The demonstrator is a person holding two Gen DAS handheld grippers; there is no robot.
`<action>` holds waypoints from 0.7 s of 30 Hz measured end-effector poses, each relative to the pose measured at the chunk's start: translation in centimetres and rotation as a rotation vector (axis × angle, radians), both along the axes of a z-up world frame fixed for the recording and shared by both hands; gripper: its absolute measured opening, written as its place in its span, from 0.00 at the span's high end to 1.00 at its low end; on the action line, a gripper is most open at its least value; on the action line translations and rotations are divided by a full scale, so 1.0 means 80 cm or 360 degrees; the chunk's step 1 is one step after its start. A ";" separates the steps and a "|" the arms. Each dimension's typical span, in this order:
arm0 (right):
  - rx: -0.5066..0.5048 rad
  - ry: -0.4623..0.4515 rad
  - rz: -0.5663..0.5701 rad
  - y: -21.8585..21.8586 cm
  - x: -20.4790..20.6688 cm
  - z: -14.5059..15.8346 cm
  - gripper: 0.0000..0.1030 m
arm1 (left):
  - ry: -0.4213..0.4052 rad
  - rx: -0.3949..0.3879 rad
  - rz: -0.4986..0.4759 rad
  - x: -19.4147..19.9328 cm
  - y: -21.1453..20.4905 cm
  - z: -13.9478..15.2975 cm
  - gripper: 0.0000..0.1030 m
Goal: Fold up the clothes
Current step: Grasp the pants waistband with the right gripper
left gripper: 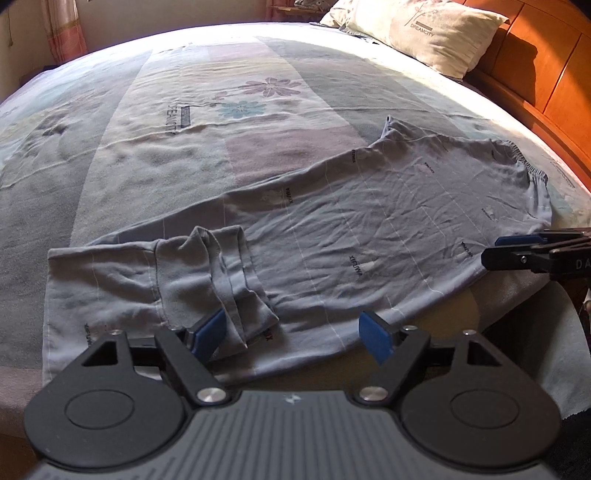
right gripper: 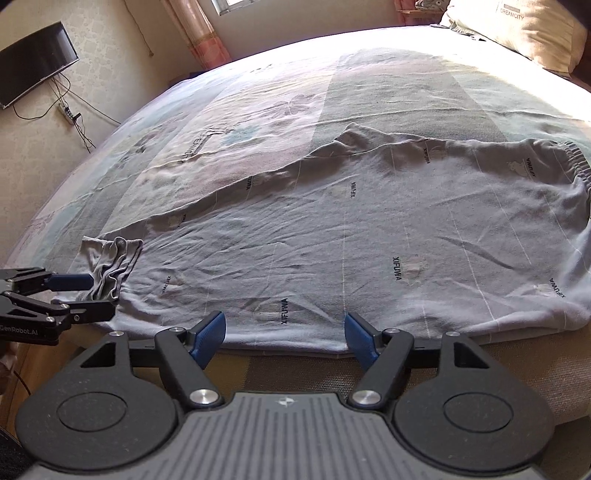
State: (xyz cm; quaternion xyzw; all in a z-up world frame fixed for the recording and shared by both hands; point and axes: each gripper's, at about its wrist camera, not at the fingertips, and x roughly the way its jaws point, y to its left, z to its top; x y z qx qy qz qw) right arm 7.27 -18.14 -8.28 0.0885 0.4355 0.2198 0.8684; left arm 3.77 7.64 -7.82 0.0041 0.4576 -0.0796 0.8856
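Grey printed trousers (left gripper: 351,229) lie flat along the near edge of the bed, waistband to the right, one leg cuff (left gripper: 229,280) turned back and bunched at the left. They also show in the right wrist view (right gripper: 351,229), with the cuff (right gripper: 110,269) at the left. My left gripper (left gripper: 295,336) is open at the near hem beside the bunched cuff, holding nothing. My right gripper (right gripper: 284,332) is open at the near hem further right, empty. Each gripper shows in the other's view: the right one (left gripper: 517,251), the left one (right gripper: 81,295).
The bed has a patterned sheet (left gripper: 184,129) stretching far beyond the trousers. A pillow (left gripper: 432,33) lies at the far right by a wooden headboard (left gripper: 546,77). A wall television (right gripper: 33,62) and hanging cables (right gripper: 74,114) are at the left past the bed.
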 end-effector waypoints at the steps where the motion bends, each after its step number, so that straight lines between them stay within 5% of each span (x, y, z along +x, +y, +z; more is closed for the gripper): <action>1: 0.0022 -0.0011 -0.0002 -0.004 0.000 0.004 0.27 | 0.0020 -0.0007 0.0012 0.000 0.000 -0.004 0.23; 7: -0.0015 -0.0149 -0.0157 -0.053 0.002 0.028 0.21 | 0.0000 0.0011 0.0017 0.001 -0.008 0.010 0.22; 12: -0.0017 0.0039 -0.0411 -0.116 0.010 -0.008 0.21 | 0.0016 -0.0013 0.0018 0.004 -0.019 0.011 0.22; 21: 0.0327 0.0019 -0.0792 -0.235 0.011 0.001 0.19 | -0.0032 0.0013 -0.0058 0.004 -0.043 0.030 0.22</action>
